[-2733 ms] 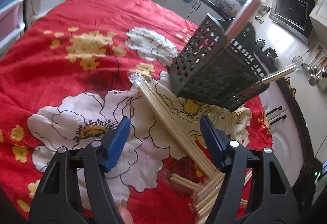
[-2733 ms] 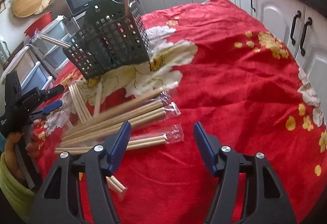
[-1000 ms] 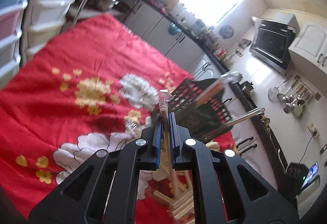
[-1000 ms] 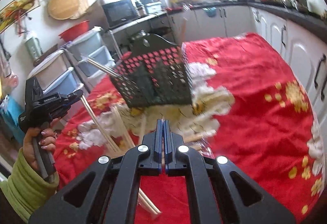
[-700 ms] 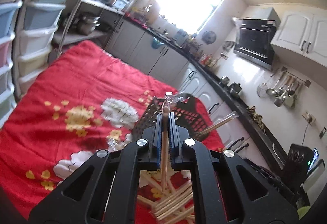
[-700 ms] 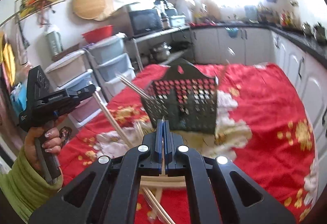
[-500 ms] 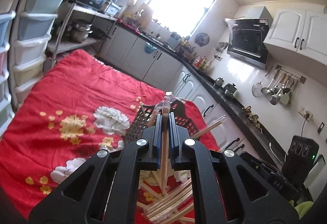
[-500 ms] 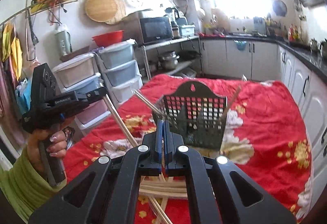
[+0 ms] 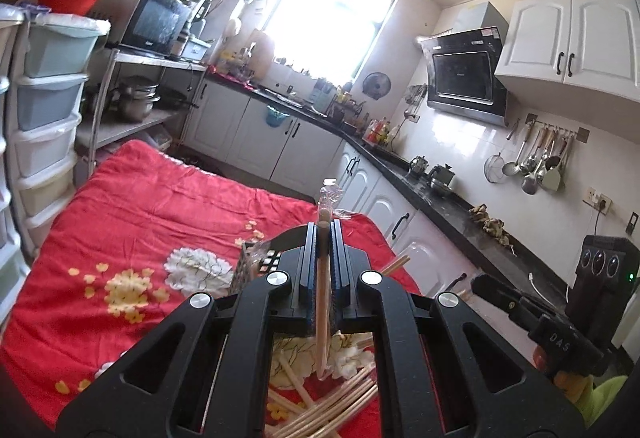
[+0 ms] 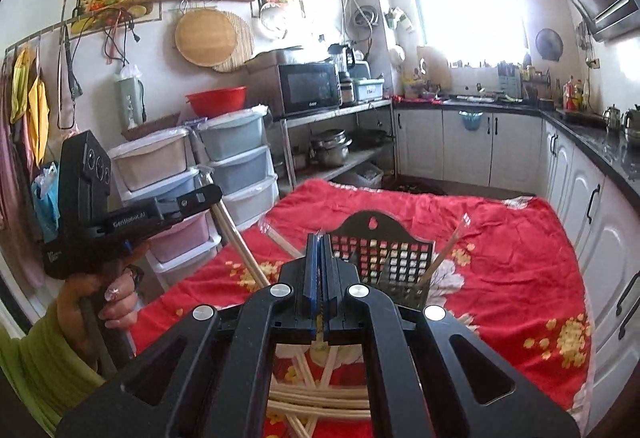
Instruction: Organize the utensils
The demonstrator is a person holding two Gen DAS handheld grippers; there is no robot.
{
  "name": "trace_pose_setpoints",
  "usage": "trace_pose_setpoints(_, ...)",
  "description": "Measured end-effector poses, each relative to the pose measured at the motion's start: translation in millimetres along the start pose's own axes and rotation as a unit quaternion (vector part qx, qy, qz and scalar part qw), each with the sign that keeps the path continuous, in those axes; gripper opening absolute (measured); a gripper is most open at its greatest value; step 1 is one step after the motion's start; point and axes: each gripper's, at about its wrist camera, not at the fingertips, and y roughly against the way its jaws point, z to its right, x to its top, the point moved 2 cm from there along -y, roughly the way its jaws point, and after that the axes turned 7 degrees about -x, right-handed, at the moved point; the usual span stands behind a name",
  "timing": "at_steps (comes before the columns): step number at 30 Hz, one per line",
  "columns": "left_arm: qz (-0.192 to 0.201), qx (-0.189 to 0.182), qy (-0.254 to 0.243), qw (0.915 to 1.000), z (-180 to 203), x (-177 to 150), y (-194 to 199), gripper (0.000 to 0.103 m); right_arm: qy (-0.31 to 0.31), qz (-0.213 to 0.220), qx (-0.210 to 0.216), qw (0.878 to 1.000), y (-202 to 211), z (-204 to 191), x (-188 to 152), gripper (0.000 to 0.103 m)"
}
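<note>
Two tools are being held up over a red floral cloth [image 10: 500, 238], each pointing slightly downward toward a black perforated utensil basket [image 10: 384, 258] standing at the centre of the right wrist view. The left tool [image 9: 323, 234] is clamped tight on a plastic-wrapped pair of wooden chopsticks [image 9: 322, 302], which is running between its blue pads [image 9: 310, 262] from the lower middle of the frame up past the tips, the crinkled wrapper end poking out above. At the left edge of the right wrist view, a hand [image 10: 108, 298] in a green sleeve [image 10: 36, 362] is gripping that tool's handle, with the chopsticks slanting down to the right from its front. The right tool [image 10: 319, 258] is closed almost completely; whether the thin sliver between its pads is something gripped I cannot tell. Loose wrapped chopsticks [image 10: 320, 398] are lying in a heap on the cloth at the bottom of both views, beneath the tools. Other chopsticks [image 10: 450, 250] are already leaning out of the basket, just beyond the tool tips.
</note>
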Motion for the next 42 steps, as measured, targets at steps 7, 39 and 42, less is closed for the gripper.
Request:
trace_pose_setpoints(7,0.006,-0.002,-0.010,0.9999,11,6,-11,0.003,-0.008,0.022,-0.011,1.000,5,12,15,0.001)
trace_pose_setpoints(39,0.062,0.012,-0.089,0.9940,54,70,-51,0.003,-0.029,0.098,-0.025,0.994,7,39,79,0.002)
trace_pose_setpoints(42,0.063,0.019,-0.099,0.9929,57,73,-58,0.003,-0.034,0.101,-0.026,0.994,4,43,84,0.002)
